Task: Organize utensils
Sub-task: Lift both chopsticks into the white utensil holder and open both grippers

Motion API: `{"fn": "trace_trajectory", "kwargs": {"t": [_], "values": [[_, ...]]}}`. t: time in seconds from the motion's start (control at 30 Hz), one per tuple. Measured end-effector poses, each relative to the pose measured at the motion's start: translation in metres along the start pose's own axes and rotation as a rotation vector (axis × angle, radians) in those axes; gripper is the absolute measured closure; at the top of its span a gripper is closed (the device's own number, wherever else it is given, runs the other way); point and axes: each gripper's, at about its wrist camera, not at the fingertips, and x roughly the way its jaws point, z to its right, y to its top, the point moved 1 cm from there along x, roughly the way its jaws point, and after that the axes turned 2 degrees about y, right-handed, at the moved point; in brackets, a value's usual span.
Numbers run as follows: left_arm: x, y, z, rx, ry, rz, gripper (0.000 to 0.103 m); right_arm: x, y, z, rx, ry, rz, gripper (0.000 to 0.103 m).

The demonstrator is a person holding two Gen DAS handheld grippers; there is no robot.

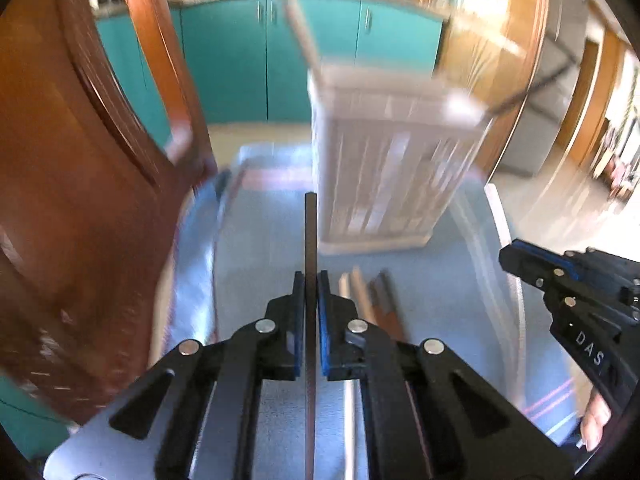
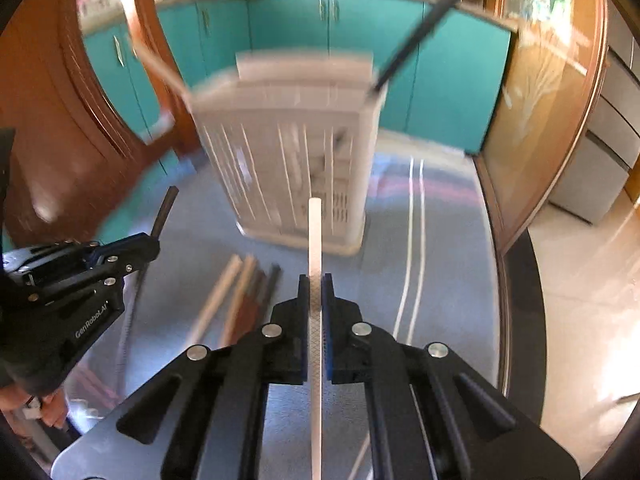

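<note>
The left tongs (image 1: 311, 280) are clamped on a dark chopstick (image 1: 310, 232), held along the fingers so its tip aims at the white slatted utensil holder (image 1: 384, 168) on the worktop (image 1: 460, 288). Loose chopsticks (image 2: 244, 300) lie between, waiting. The right tongs (image 2: 316, 284) likewise pinch a white chopstick (image 2: 315, 240), pointed toward the holder.

the right gripper (image 2: 315, 280) is clamped on a white chopstick (image 2: 315, 232) that runs straight ahead between its jaws. beyond it a white slotted utensil holder (image 2: 296, 152) stands upright on a blue tablecloth (image 2: 440, 248), with a black utensil (image 2: 416, 36) leaning out of its right corner. loose chopsticks (image 2: 240, 300) lie on the cloth to the left. at far left, the left gripper (image 2: 154, 242) pinches a dark chopstick (image 2: 164, 210). everything is blurred.
</note>
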Motion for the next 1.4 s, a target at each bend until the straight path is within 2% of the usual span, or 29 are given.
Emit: {"fn": "trace_trajectory", "kwargs": {"t": [0.2,0.23,0.3,0.4,0.47,0.53,0.6,0.67,0.77,0.87,1.17,1.2,1.27,1.33,1.4], "values": [[-0.093,0.037,-0.002,-0.023,-0.087,0.221,0.096,-0.08,0.037,0.006,0.036,0.079,0.187,0.097],[-0.113,0.047,-0.004,-0.027,-0.101,0.278,0.096,-0.091,0.045,0.007,0.046,0.09,0.221,0.097],[-0.137,0.063,-0.007,-0.048,-0.124,0.346,0.096,-0.1,0.053,0.008,0.054,0.1,0.248,0.097],[-0.161,0.093,-0.012,-0.084,-0.155,0.429,0.096,-0.127,0.08,0.015,0.108,0.128,0.362,0.097],[-0.172,0.118,-0.015,-0.107,-0.144,0.508,0.096,-0.14,0.097,0.021,0.14,0.11,0.449,0.097],[-0.171,0.134,-0.01,-0.107,-0.098,0.57,0.096,-0.152,0.108,0.029,0.164,0.1,0.574,0.097],[-0.155,0.145,-0.005,-0.099,-0.066,0.564,0.096,-0.146,0.113,0.036,0.2,0.085,0.631,0.097],[-0.131,0.152,-0.002,-0.097,-0.063,0.548,0.096,-0.133,0.114,0.043,0.225,0.072,0.644,0.097],[-0.093,0.15,0.003,-0.088,-0.022,0.507,0.096,-0.095,0.118,0.046,0.215,0.058,0.555,0.097],[-0.062,0.144,0.005,-0.087,-0.036,0.451,0.096,-0.064,0.117,0.044,0.196,0.038,0.468,0.097],[-0.009,0.109,-0.003,-0.115,-0.037,0.323,0.096,-0.036,0.097,0.029,0.126,0.019,0.361,0.096],[-0.008,0.107,-0.004,-0.122,-0.044,0.317,0.095,-0.036,0.094,0.028,0.125,0.017,0.358,0.094],[-0.011,0.1,-0.003,-0.119,-0.056,0.322,0.09,-0.041,0.092,0.027,0.119,-0.002,0.375,0.084],[-0.02,0.095,0.0,-0.095,-0.054,0.337,0.087,-0.056,0.089,0.022,0.106,-0.02,0.406,0.064],[-0.035,0.086,0.002,-0.077,-0.041,0.366,0.078,-0.072,0.088,0.021,0.102,-0.022,0.448,0.059]]}}
